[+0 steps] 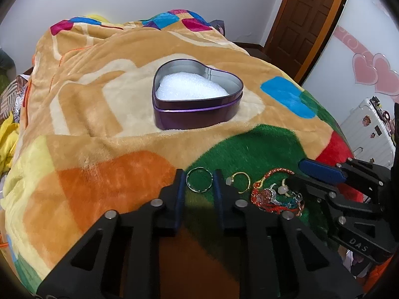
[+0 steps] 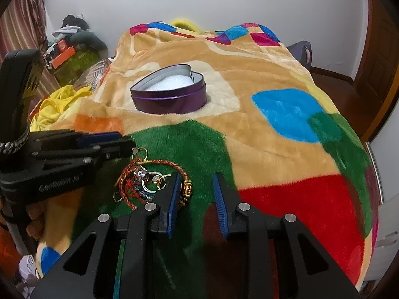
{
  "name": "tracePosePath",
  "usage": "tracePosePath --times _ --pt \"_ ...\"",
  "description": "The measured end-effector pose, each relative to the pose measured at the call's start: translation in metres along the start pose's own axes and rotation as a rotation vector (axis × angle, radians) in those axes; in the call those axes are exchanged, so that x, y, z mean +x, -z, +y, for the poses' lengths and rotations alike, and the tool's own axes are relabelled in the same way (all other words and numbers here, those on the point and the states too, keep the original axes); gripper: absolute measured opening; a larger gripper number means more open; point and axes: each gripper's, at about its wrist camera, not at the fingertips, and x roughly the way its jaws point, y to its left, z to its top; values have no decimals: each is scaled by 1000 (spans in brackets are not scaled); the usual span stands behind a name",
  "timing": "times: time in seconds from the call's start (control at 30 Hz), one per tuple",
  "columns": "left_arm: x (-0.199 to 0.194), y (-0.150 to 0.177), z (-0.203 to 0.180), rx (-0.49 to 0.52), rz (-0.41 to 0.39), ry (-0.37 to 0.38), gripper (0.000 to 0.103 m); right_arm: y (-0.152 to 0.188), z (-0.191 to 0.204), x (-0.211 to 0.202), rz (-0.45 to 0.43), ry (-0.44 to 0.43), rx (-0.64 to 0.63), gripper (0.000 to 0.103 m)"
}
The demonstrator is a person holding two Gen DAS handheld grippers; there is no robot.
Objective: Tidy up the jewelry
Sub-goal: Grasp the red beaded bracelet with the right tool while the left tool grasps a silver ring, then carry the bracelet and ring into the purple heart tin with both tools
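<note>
A purple heart-shaped tin (image 1: pixel 197 114) with white foam inside stands open on the blanket; it also shows in the right wrist view (image 2: pixel 172 101). My left gripper (image 1: pixel 198 178) is open with its fingers on either side of a thin silver ring (image 1: pixel 199 180) lying on the green patch. A gold ring (image 1: pixel 240 180) lies just right of it. A tangled pile of red cord bracelets and beads (image 1: pixel 274 194) lies further right, also in the right wrist view (image 2: pixel 149 184). My right gripper (image 2: pixel 197 186) is open and empty, its left finger beside the pile.
A colourful plush blanket (image 1: pixel 99 114) covers the bed. A wooden door (image 1: pixel 306 20) stands at the back right. A white suitcase (image 1: pixel 366 129) is at the right. Clothes and boxes (image 2: pixel 72 52) pile up left of the bed.
</note>
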Motion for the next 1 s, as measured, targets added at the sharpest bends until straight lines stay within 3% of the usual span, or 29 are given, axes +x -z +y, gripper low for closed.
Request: tracePosePath --times 0.3,1.0 --pt "-13 2 -1 -1 -37 -2 21 -2 3 2 7 -19 -5 6" --pt "-79 8 -11 -1 -169 -9 21 -18 20 -52 -147 44 -18 6"
